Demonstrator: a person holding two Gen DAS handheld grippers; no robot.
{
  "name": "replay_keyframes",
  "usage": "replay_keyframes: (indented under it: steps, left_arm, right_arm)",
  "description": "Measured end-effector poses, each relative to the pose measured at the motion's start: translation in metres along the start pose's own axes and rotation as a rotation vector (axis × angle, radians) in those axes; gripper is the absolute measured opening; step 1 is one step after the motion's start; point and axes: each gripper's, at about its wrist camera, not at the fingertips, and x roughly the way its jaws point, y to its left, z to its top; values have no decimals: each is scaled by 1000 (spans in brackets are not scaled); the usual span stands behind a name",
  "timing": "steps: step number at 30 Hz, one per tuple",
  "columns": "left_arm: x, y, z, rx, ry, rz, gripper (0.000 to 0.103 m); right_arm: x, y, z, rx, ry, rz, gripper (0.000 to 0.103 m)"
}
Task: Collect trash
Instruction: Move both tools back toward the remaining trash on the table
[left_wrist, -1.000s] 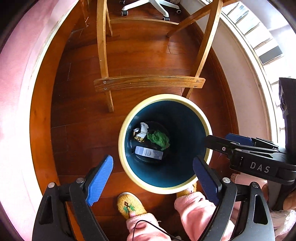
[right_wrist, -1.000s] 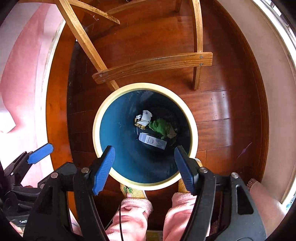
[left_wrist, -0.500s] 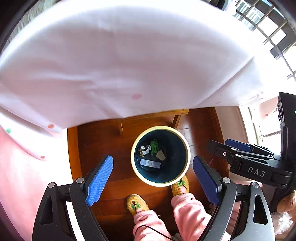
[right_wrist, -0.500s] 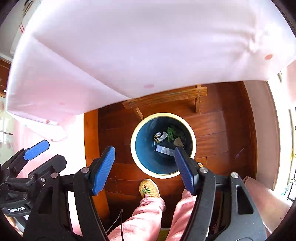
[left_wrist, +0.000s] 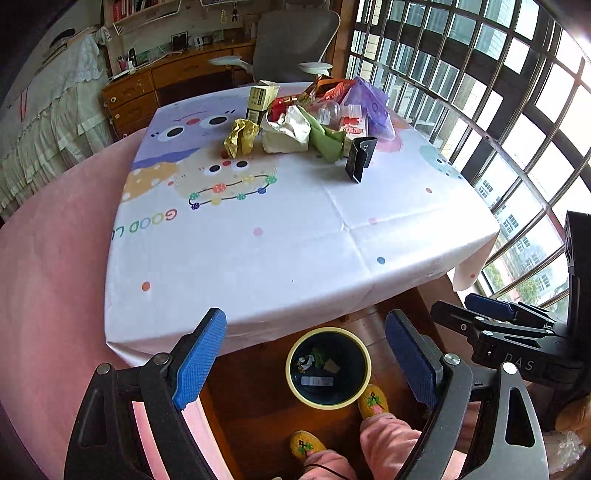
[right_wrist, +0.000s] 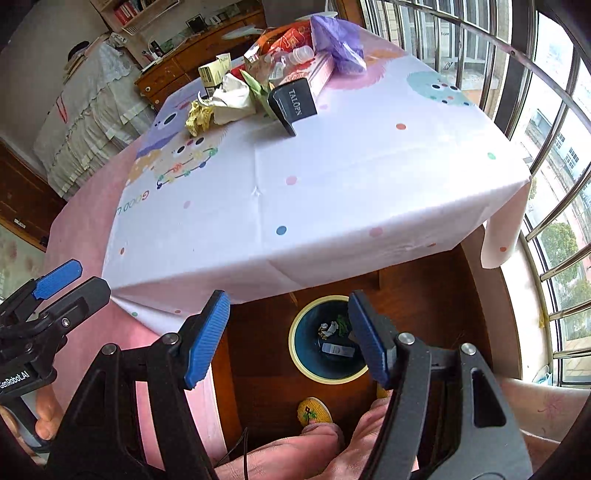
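Note:
A pile of trash (left_wrist: 306, 118) lies at the far side of the table: a crumpled yellow wrapper (left_wrist: 241, 137), white paper (left_wrist: 290, 131), a green wrapper (left_wrist: 325, 138), a purple bag (left_wrist: 369, 105), a black box (left_wrist: 360, 158) (right_wrist: 293, 103). On the floor below the table's near edge stands a blue bin with a cream rim (left_wrist: 293, 384) (right_wrist: 295, 360), holding a few scraps. My left gripper (left_wrist: 306, 362) is open and empty, high above the bin. Likewise open and empty, my right gripper (right_wrist: 288, 338) hangs over the bin (right_wrist: 295, 360).
The table wears a white cartoon tablecloth (left_wrist: 277, 229) (right_wrist: 314, 184). A person's pink-trousered legs and yellow slippers (left_wrist: 373, 400) stand beside the bin. A barred window (left_wrist: 517, 129) runs along the right; a desk and grey chair (left_wrist: 291, 44) stand behind the table.
Both grippers have risen and tilted up from looking straight down into the bin under the table; the tabletop and trash pile are now in view and the bin looks small below.

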Motion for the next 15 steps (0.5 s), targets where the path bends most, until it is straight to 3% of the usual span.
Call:
replay_keyframes:
  steps: [4,8,15]
  left_arm:
    - [-24,5,37,7,-73,14,89]
    - [-28,14,74,-35,-93,1,89]
    - [-3,25,130,-96,-104,25,84]
  right_arm:
    - [-31,13,31,-32,-81,-15,64]
    - [-49,25,65,-87,-131,-27,64]
    - [-25,41,144,-204,-122,-30,59]
